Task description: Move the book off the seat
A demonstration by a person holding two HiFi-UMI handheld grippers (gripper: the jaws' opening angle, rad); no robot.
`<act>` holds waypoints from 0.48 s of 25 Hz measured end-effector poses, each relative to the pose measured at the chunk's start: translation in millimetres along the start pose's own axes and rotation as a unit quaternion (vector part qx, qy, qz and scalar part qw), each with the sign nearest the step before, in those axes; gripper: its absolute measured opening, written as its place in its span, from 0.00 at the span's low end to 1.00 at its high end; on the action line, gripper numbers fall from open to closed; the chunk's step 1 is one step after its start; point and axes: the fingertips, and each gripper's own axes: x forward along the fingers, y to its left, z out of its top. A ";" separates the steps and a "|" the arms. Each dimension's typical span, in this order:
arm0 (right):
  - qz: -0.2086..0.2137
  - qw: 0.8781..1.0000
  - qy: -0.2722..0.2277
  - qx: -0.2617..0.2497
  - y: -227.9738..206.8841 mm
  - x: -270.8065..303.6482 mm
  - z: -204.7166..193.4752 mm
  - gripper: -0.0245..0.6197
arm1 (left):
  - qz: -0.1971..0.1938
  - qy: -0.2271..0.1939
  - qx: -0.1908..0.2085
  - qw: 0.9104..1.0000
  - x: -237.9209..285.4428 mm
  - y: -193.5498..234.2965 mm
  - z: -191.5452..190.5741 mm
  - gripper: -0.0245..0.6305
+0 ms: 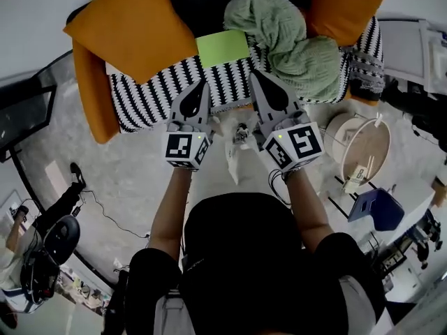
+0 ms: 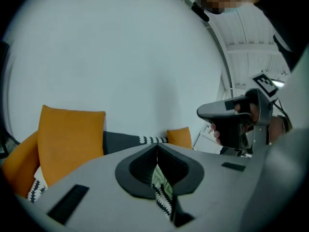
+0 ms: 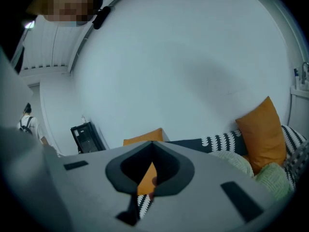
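Book [image 1: 222, 47] lay on seat [image 1: 150, 96], 12 o'clock, cover unreadable. Left hand-held gripper [image 1: 204, 84] and right hand-held gripper [image 1: 253, 75] were pressed together, empty.

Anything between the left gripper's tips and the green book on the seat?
Nothing: the head view shows only bare black-and-white seat cover between the left gripper and the book.

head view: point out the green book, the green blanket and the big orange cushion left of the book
green book [image 1: 223, 48], head view, middle of its cover
green blanket [image 1: 269, 21], head view, upper crumpled lump
orange cushion [image 1: 133, 30], head view, centre of its top face
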 end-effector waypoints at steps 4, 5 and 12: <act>-0.010 1.000 0.021 0.004 -17.6 35.7 -31.6 0.06 | -0.004 0.041 -0.006 0.999 42.1 34.0 -48.8 0.05; -0.012 1.000 0.026 0.006 -21.2 43.3 -40.0 0.06 | -0.003 0.050 -0.008 0.999 50.4 42.8 -59.4 0.05; -0.025 0.998 0.052 0.015 -43.2 86.1 -95.8 0.06 | 0.002 0.097 -0.036 0.995 97.4 92.0 -126.8 0.05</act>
